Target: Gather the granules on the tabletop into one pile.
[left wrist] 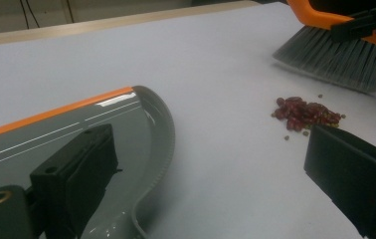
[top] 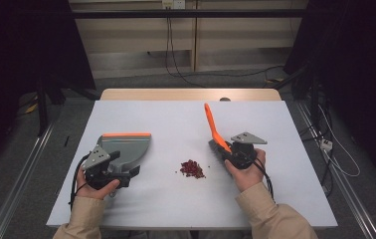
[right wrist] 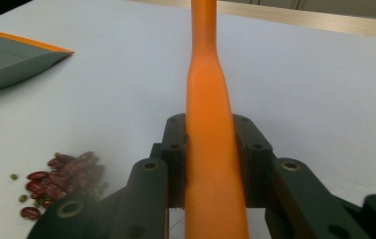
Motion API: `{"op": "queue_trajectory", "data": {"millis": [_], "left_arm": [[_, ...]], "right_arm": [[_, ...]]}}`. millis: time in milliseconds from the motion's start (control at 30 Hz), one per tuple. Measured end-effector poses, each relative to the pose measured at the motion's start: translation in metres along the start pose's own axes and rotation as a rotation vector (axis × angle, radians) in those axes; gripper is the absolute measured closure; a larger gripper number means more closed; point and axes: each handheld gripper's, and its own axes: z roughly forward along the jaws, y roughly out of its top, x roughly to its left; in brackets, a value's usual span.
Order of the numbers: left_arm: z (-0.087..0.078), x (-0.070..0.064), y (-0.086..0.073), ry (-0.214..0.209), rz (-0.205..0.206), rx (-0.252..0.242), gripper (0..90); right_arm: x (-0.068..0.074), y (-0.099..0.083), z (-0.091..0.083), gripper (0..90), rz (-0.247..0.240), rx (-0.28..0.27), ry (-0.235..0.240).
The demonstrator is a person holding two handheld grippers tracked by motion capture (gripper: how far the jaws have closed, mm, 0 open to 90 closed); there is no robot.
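Observation:
A grey dustpan (top: 129,144) with an orange lip lies on the white table's left side. My left gripper (top: 124,165) stands open at its handle end, jaws wide apart. In the left gripper view, one jaw rests over the dustpan (left wrist: 51,129) and the other hangs above bare table, my left gripper (left wrist: 216,169) straddling the pan's curved side wall. My right gripper (top: 223,149) is shut on an orange brush (top: 210,119), whose handle points away from me. The right gripper (right wrist: 211,149) clamps the brush handle (right wrist: 208,99). A small pile of red beans (top: 192,169) lies between the two tools.
The brush's grey bristles (left wrist: 335,55) hang just beyond the beans (left wrist: 305,113), a few stray ones beside the pile (right wrist: 61,181). The dustpan's corner (right wrist: 7,57) sits far left. The white tabletop (top: 176,114) ends in a wooden strip at the back; cables run on the floor beyond.

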Motion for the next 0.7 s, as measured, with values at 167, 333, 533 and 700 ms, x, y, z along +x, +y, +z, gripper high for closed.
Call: {"op": "queue_trajectory", "data": {"millis": [167,333,533,700], "left_arm": [[0.002,0.0,-0.001,-0.009,0.002,0.01,6.2],[0.003,0.0,-0.001,-0.008,-0.002,0.011,6.2],[0.003,0.001,-0.002,-0.007,-0.001,0.013,6.2],[0.002,0.001,-0.002,-0.007,0.001,0.013,6.2]], "right_arm": [[-0.001,-0.004,0.003,71.1,-0.006,0.006,-0.012],[0.019,-0.004,0.01,71.1,-0.051,-0.003,-0.005],[0.039,-0.004,0.015,71.0,-0.079,-0.008,0.022],[0.053,-0.003,0.02,71.0,-0.086,-0.021,0.043]]}}
